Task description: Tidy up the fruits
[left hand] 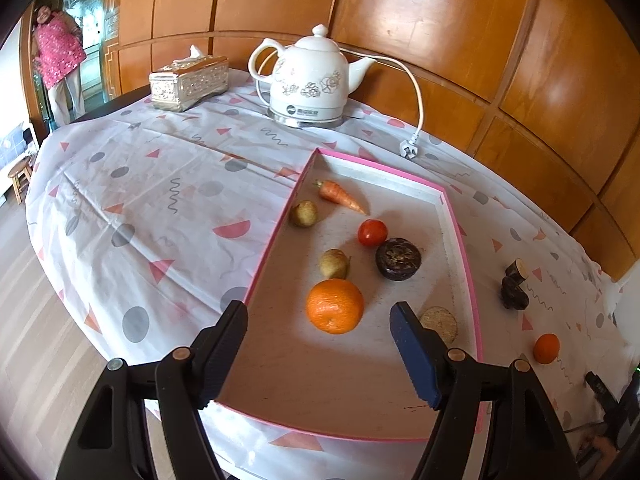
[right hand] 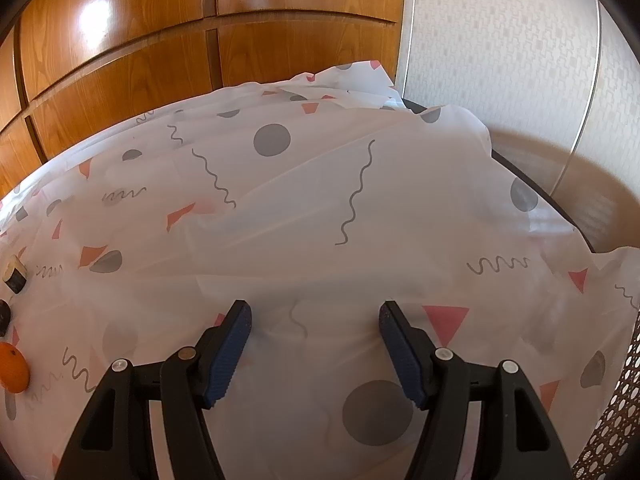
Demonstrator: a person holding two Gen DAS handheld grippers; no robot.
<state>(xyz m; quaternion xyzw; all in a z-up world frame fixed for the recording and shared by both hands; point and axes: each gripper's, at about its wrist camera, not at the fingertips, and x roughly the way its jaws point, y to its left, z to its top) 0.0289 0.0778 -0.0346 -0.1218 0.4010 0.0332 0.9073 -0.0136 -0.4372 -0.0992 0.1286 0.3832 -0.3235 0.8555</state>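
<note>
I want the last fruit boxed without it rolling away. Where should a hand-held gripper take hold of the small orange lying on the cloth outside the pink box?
Grip the small orange across its widest middle, coming down from above. It is round and sits free on the tablecloth, clear of the pink box wall, so probably any side works.

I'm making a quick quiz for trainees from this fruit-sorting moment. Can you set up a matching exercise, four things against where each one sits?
Things:
1. carrot
2. large orange
3. small orange
4. kettle

Places:
A. on the tablecloth, right of the tray
B. far end of the pink tray
C. beside the tissue box
D. in the tray, nearest the left hand-held gripper

Pairs: 1-B, 2-D, 3-A, 4-C
</note>
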